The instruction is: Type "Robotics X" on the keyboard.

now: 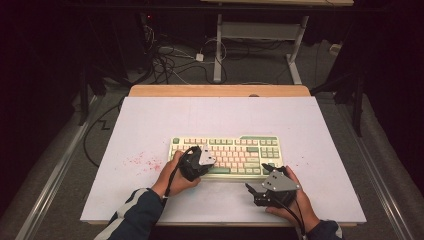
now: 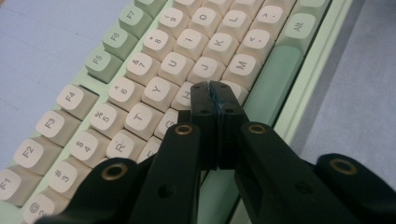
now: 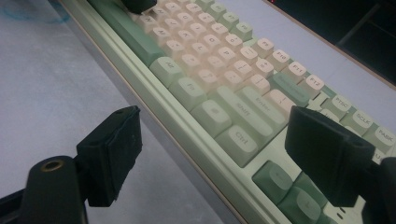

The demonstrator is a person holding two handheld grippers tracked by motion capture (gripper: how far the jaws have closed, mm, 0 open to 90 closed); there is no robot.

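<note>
A cream and green keyboard (image 1: 235, 145) lies in the middle of the white table top (image 1: 215, 115). My left gripper (image 1: 210, 162) hovers low over its left half. In the left gripper view the jaws are pressed together with nothing between them, and the left gripper (image 2: 214, 91) has its tips just above the H key (image 2: 186, 95), beside the green space bar (image 2: 271, 79). My right gripper (image 1: 252, 194) rests in front of the keyboard's right end, pointing left. In the right gripper view the right gripper (image 3: 219, 154) stands wide open and empty, framing the keyboard's (image 3: 210, 84) Ctrl and Shift keys.
Pink specks (image 1: 142, 161) stain the table top left of the keyboard. A wooden strip (image 1: 220, 90) borders the far edge. Cables (image 1: 170, 60) and desk legs (image 1: 218, 50) stand on the floor beyond. The dark left gripper (image 3: 137, 4) shows far off in the right gripper view.
</note>
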